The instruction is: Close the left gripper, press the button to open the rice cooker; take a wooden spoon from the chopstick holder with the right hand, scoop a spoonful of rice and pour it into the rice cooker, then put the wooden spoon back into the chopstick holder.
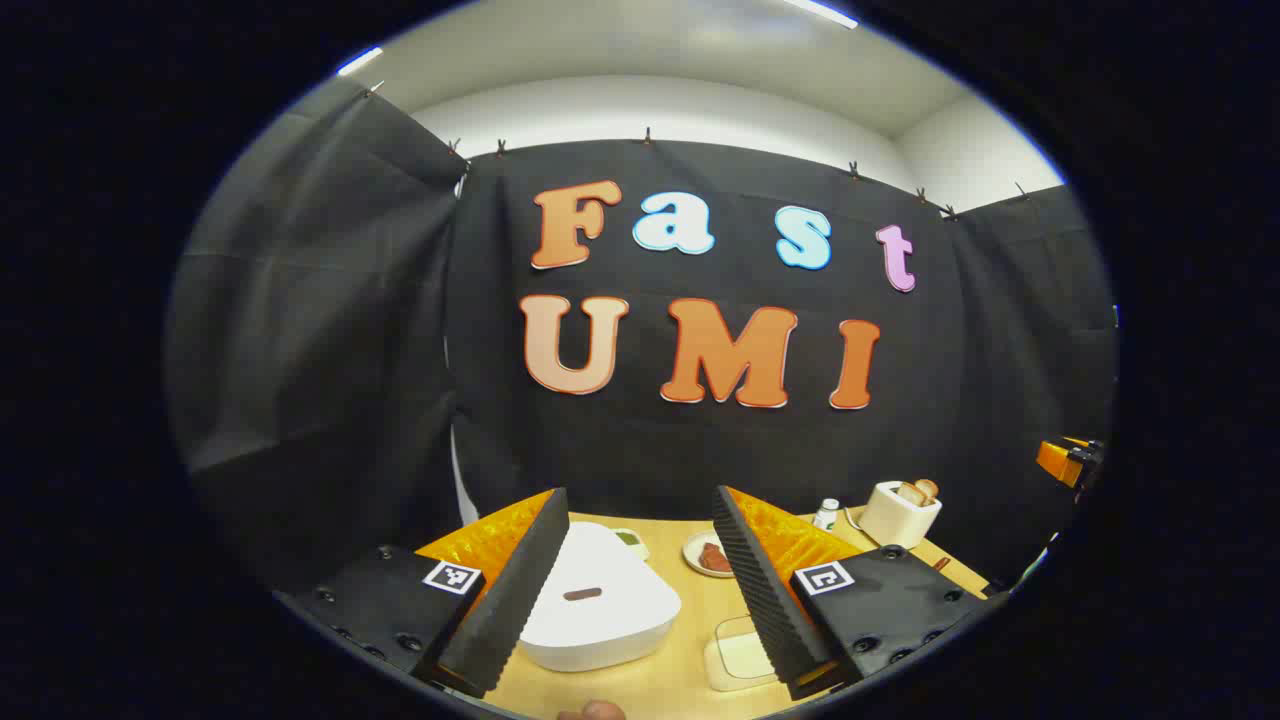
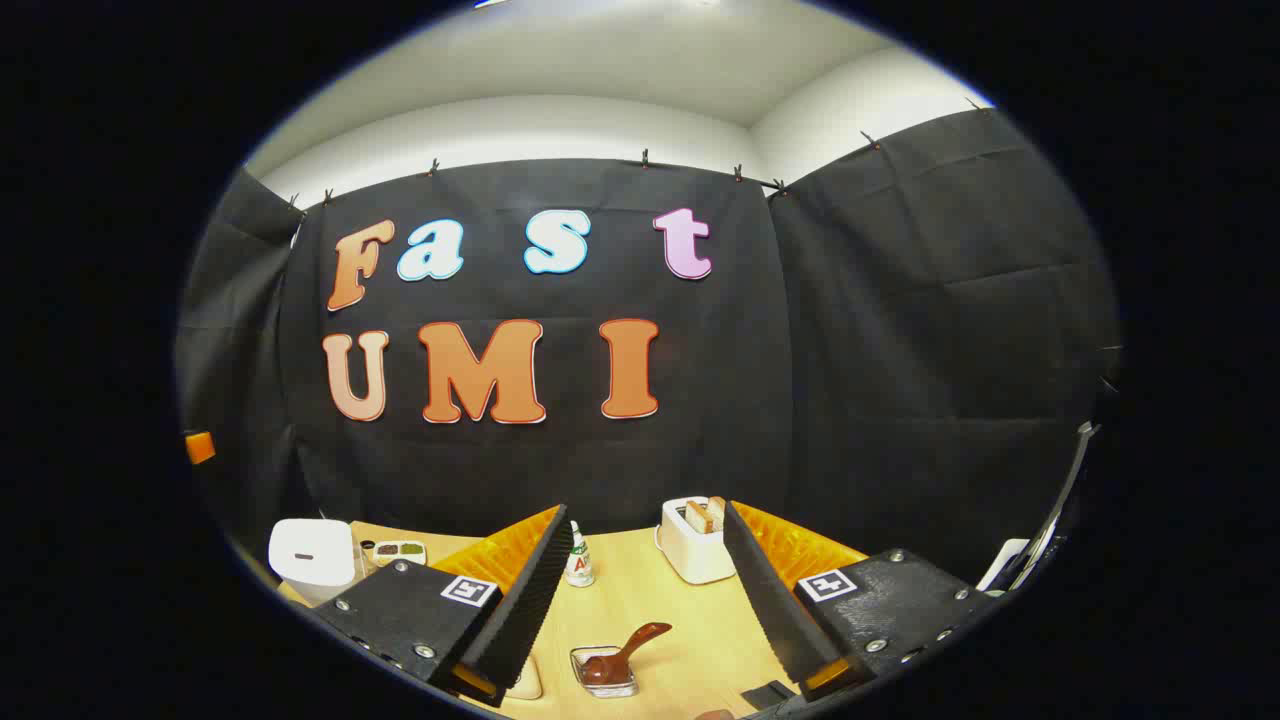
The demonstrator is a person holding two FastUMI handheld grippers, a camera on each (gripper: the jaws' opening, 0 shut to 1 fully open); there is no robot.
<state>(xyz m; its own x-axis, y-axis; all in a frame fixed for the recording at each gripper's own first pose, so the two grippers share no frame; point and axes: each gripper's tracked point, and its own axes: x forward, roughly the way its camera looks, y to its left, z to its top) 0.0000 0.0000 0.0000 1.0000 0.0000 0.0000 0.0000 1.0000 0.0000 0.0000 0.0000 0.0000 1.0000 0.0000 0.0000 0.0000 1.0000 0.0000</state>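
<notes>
In the left gripper view the white rice cooker sits on the wooden table, lid down, with a dark oblong button on top. My left gripper hovers above and in front of it, open, the cooker showing between its fingers. In the right gripper view the cooker stands far left. A brown wooden spoon rests in a small glass holder low between the fingers of my right gripper, which is open and holds nothing.
A white toaster with bread stands at the back of the table, a small white bottle beside it. A plate with reddish food and a clear box lie right of the cooker. A small green-filled dish sits behind the cooker.
</notes>
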